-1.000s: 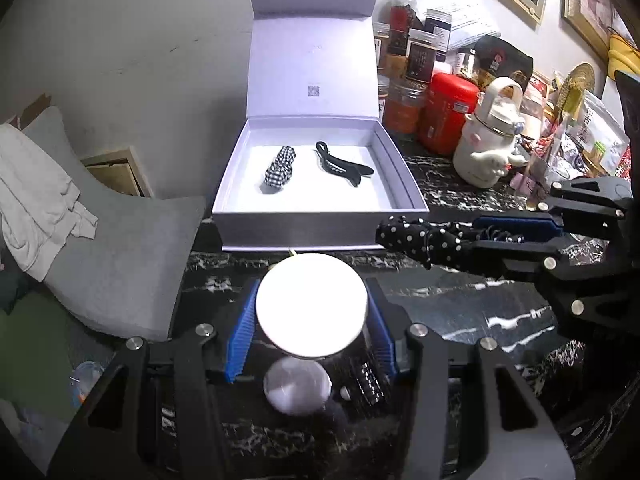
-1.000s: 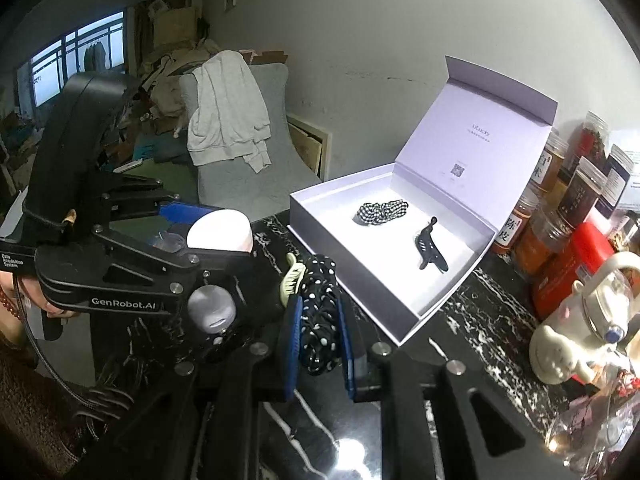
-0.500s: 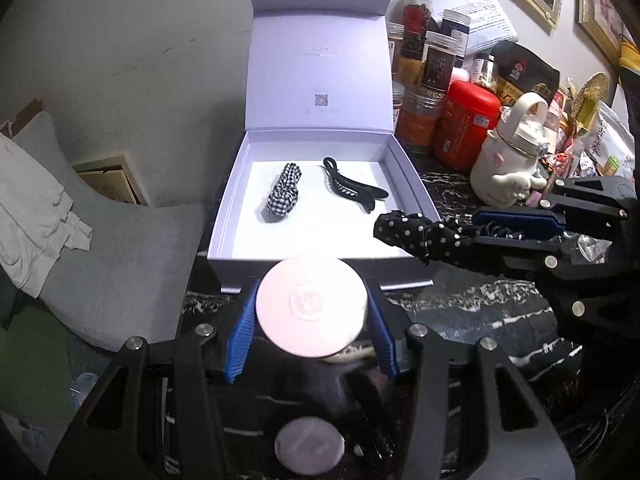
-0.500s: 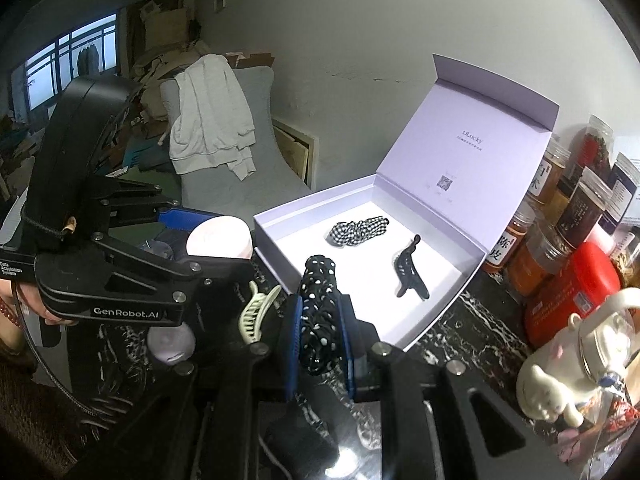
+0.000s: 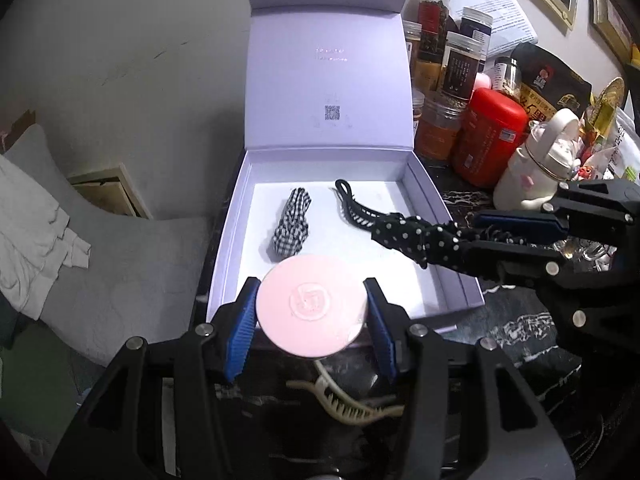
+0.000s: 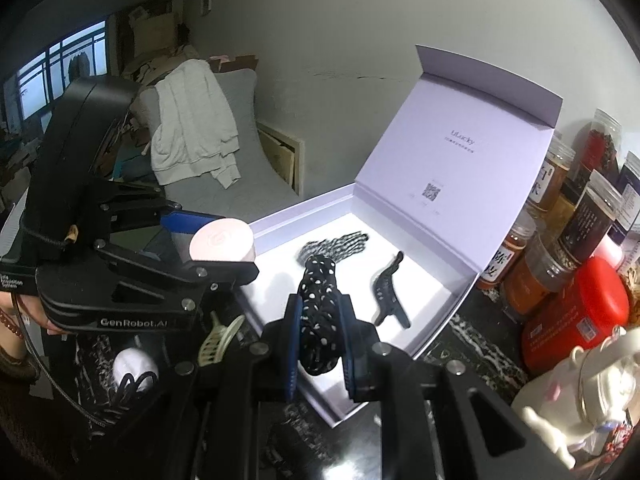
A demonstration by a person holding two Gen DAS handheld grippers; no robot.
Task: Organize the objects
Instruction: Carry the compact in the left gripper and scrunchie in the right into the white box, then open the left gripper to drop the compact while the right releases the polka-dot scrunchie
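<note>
Over the open lilac box (image 5: 428, 196) – left jaws clamp a pink jar (image 5: 311, 311), right jaws a dotted scrunchie (image 6: 320, 312).

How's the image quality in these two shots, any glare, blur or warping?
Left wrist view: sharp, fisheye bends the box lid, dark vignette corners. Right wrist view: box floor blown out white, checkered scrunchie slightly smeared, polka-dot scrunchie sharp, window bright, foreground murky.

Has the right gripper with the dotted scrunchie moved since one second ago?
Yes. The right gripper carried the dotted scrunchie forward, from above the table to over the open box.
</note>
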